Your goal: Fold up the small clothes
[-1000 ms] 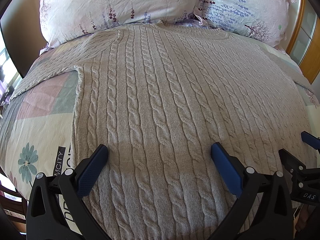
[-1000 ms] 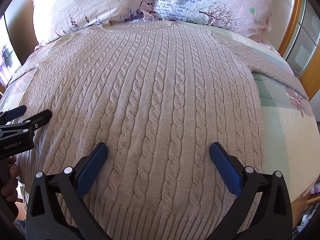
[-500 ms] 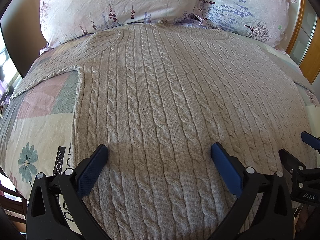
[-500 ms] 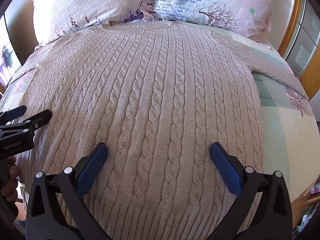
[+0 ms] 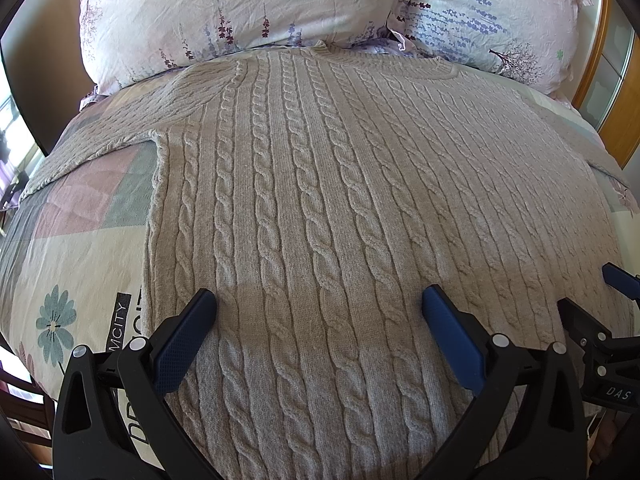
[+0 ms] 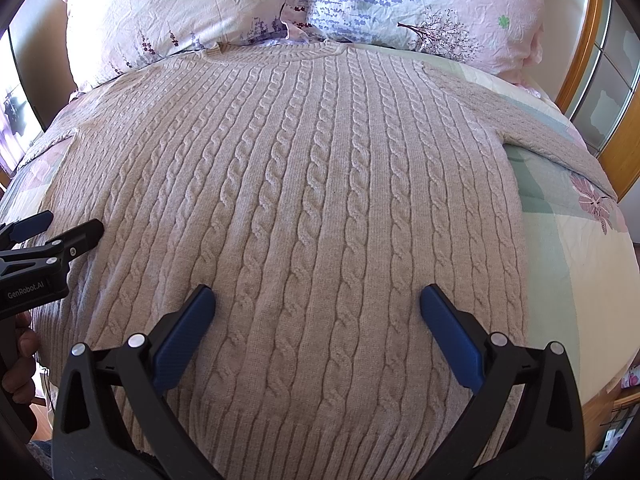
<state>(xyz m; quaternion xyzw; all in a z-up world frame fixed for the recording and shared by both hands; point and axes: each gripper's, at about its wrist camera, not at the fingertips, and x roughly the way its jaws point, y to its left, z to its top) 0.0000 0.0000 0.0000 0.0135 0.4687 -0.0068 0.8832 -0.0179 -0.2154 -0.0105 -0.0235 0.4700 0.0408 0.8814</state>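
Note:
A beige cable-knit sweater lies flat on the bed, collar toward the pillows, sleeves spread to both sides; it also fills the right wrist view. My left gripper is open and empty above the sweater's lower left part. My right gripper is open and empty above its lower right part. The right gripper also shows at the right edge of the left wrist view, and the left gripper shows at the left edge of the right wrist view.
Two floral pillows lie at the head of the bed. A patchwork quilt shows left of the sweater and also on the right. A wooden frame with glass stands at the far right.

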